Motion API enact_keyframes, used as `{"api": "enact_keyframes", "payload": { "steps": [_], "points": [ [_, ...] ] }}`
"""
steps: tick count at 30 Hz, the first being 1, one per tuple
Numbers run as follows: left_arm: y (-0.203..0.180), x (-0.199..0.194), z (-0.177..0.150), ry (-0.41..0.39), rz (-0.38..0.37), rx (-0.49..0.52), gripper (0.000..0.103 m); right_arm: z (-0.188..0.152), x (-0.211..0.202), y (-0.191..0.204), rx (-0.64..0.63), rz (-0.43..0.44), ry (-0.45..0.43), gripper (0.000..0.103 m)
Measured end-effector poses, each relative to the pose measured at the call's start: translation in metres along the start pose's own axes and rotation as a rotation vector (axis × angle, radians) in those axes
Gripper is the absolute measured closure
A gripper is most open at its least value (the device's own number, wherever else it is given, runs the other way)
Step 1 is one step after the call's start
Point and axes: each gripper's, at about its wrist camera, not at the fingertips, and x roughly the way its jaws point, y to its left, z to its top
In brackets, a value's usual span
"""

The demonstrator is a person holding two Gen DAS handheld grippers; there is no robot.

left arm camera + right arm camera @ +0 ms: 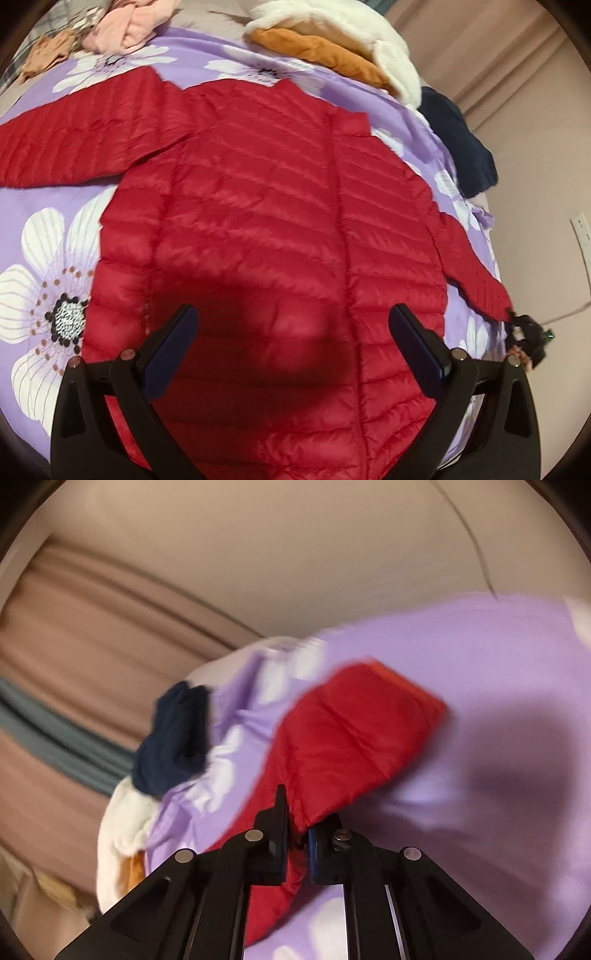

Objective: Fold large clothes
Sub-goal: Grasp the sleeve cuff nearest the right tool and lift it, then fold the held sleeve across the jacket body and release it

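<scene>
My left gripper (293, 325) hangs spread above the red jacket (258, 206), flat on the bed (44, 229). Only the right view shows my right gripper (297, 819) clamped on its sleeve (354, 738).

No readable text in either view

The red jacket (258, 221), the flowered purple sheet (48, 206) and the heaped clothes (332, 37) behind carry no legible label, brand or number — the wall plate (583, 240) at the right edge is too small to read.
</scene>
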Motion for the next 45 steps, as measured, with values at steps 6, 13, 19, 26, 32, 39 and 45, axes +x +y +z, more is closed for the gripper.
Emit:
{"api": "enact_keyframes", "payload": {
  "steps": [6,13,19,26,32,39,45],
  "points": [
    [0.023,-0.012,-0.004,-0.006,-0.008,-0.051,0.0,-0.003,-0.03,0.118,-0.311,0.082,-0.012,0.093],
    [0.051,-0.036,-0.01,-0.036,-0.026,-0.091,0.0,-0.071,-0.036,0.256,-0.656,0.163,0.032,0.093],
    [0.078,-0.051,-0.011,-0.059,-0.014,-0.121,0.0,-0.166,-0.003,0.332,-0.898,0.227,0.112,0.093],
    [0.111,-0.056,-0.011,-0.063,0.003,-0.178,0.0,-0.291,0.044,0.351,-1.164,0.217,0.237,0.093],
    [0.127,-0.056,-0.01,-0.061,0.009,-0.203,0.0,-0.363,0.077,0.326,-1.352,0.139,0.367,0.093],
    [0.125,-0.049,-0.004,-0.048,0.0,-0.202,0.0,-0.422,0.089,0.311,-1.447,0.124,0.498,0.089],
    [0.1,-0.045,0.02,-0.071,0.004,-0.142,0.0,-0.393,0.071,0.305,-1.308,0.265,0.651,0.049]
  ]
}}
